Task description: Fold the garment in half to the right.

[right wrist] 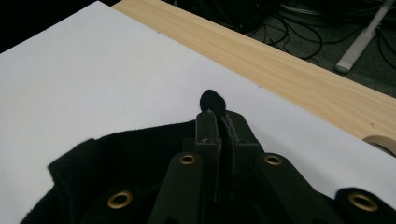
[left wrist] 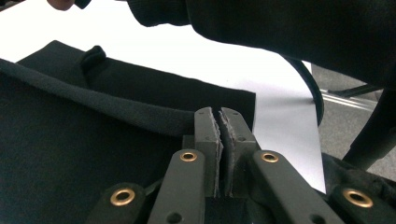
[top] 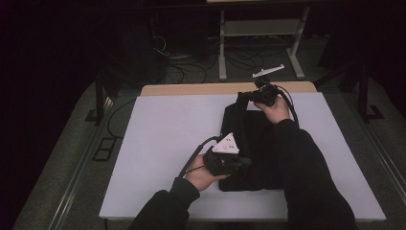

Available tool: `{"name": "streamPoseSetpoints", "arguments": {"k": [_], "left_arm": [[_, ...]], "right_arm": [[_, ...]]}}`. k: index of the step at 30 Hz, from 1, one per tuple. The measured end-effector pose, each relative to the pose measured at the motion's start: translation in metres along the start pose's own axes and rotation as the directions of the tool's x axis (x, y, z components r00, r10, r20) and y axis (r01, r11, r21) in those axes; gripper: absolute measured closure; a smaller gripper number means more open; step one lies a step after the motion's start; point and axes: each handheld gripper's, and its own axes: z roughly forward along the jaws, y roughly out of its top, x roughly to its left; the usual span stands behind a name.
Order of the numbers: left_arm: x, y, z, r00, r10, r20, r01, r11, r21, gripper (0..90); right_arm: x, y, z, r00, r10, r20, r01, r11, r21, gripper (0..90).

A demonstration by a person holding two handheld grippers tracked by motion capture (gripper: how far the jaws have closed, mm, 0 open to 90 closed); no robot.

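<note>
I count one black garment (top: 249,143) on one white board (top: 158,139), which lies on one wooden table (top: 191,89). I count two grippers: left gripper (top: 242,163), right gripper (top: 244,96). Two hands, two black sleeves. One white-legged stand (top: 261,28) sits behind.

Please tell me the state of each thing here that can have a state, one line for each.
Black cloth: lying on the white table top, partly folded, gripped at two edges.
Left gripper: shut on the black cloth's folded edge.
Right gripper: shut on a tip of the black cloth.
</note>
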Motion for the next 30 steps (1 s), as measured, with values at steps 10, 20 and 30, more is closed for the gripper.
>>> {"name": "streamPoseSetpoints", "arguments": {"k": [10,20,30], "left_arm": [[-0.002,0.002,0.019,0.9992,-0.019,0.035,0.019,0.9997,-0.015,85.1],[0.000,0.002,0.034,0.9980,-0.014,0.062,0.014,0.9999,0.000,85.0],[0.002,0.003,0.041,0.9969,-0.031,0.073,0.032,0.9995,-0.005,85.0]], "right_arm": [[-0.015,-0.012,-0.002,0.9991,0.040,0.013,-0.040,0.9992,-0.005,83.7],[-0.029,-0.023,-0.003,0.9971,0.075,0.013,-0.075,0.9972,0.003,83.5],[-0.037,-0.027,-0.004,0.9961,0.087,0.016,-0.087,0.9962,0.006,83.5]]}}
